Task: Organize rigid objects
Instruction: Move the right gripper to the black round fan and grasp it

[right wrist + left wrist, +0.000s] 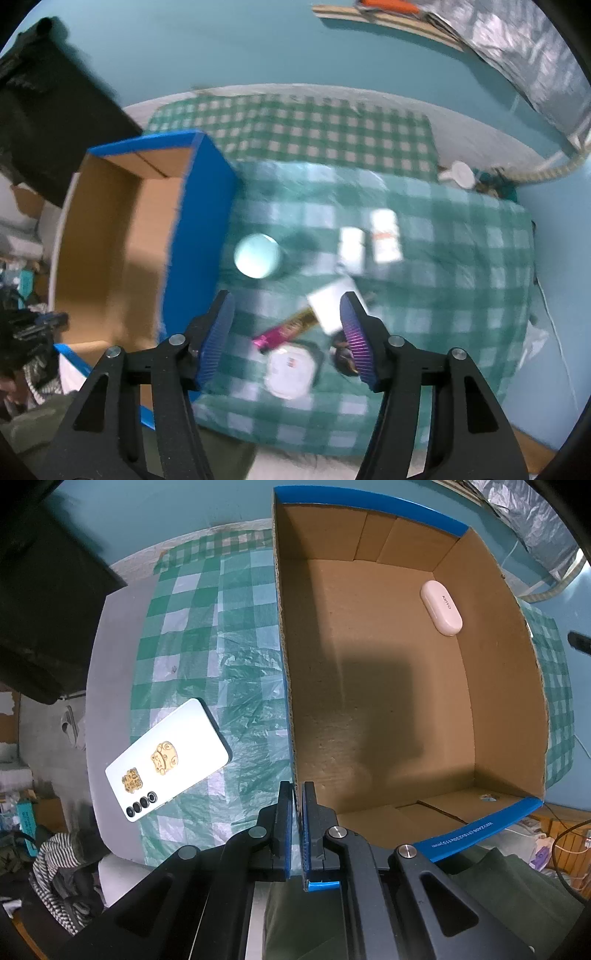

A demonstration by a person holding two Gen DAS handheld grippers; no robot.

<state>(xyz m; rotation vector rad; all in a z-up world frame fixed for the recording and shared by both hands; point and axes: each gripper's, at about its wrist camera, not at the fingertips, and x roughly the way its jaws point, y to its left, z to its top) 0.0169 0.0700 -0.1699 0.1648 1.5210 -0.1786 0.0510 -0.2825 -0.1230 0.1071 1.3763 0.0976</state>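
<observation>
An open cardboard box [369, 657] with blue-taped rims stands on a green checked cloth. A white oval earbud case [441, 607] lies inside it at the far right. My left gripper [298, 788] is shut on the box's left wall near its front corner. A white phone [168, 758] with gold stickers lies left of the box. My right gripper [286, 301] is open and empty above the cloth, right of the box [199, 221]. Below it lie a pink-and-gold bar [286, 328], a white rounded case [290, 369] and a white flat card [332, 302].
The right wrist view is blurred. A pale round lid or cup [257, 255] sits beside the box's blue wall. Two white packets [386, 240] lie farther back, a dark item [345, 356] by my right finger, a white cup [460, 175] at the far edge.
</observation>
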